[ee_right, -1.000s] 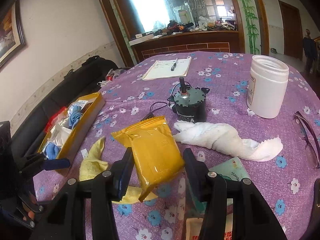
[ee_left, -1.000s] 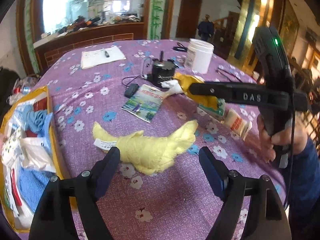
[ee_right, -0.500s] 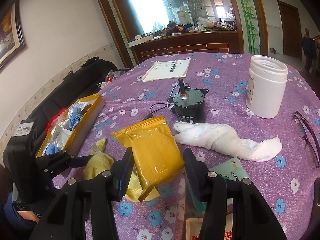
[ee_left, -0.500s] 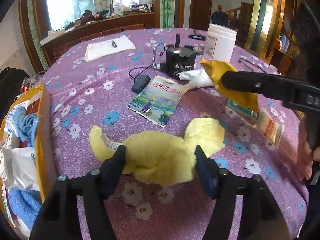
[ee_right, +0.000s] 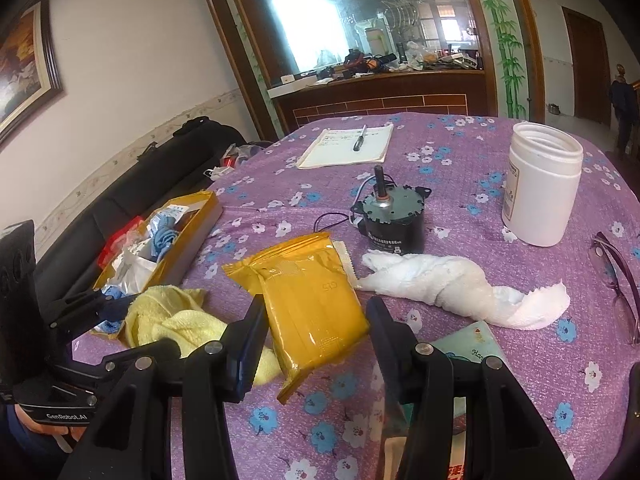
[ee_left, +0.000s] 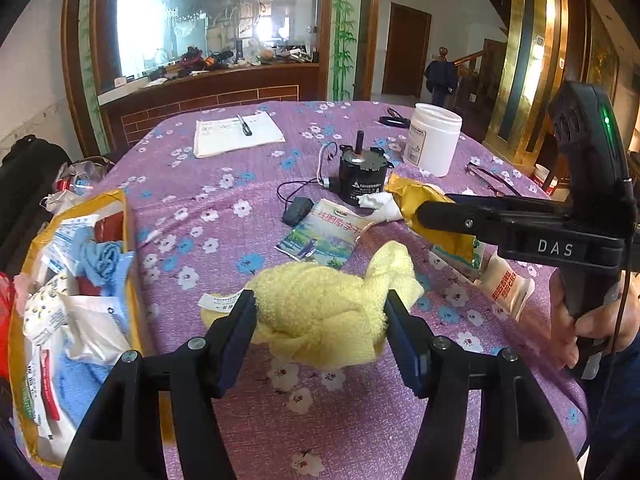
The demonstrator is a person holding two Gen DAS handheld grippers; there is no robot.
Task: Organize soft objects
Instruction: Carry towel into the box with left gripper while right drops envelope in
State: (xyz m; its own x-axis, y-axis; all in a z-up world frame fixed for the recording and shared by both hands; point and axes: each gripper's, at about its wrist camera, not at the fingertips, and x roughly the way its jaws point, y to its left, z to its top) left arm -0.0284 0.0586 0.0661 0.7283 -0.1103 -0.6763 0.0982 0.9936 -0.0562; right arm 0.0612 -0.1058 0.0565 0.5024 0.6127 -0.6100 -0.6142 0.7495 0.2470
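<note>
The yellow box of cloths and packets sits at the table's left edge. Just right of it, the left gripper pinches the bunched yellow towel, pads pressed into both its sides. Further right of the box, the right gripper clamps a yellow-orange packet. Beyond that lie a twisted white cloth, a black motor and a white jar.

Left gripper jaws have just closed in; right gripper seems clamped, angled downward.
</note>
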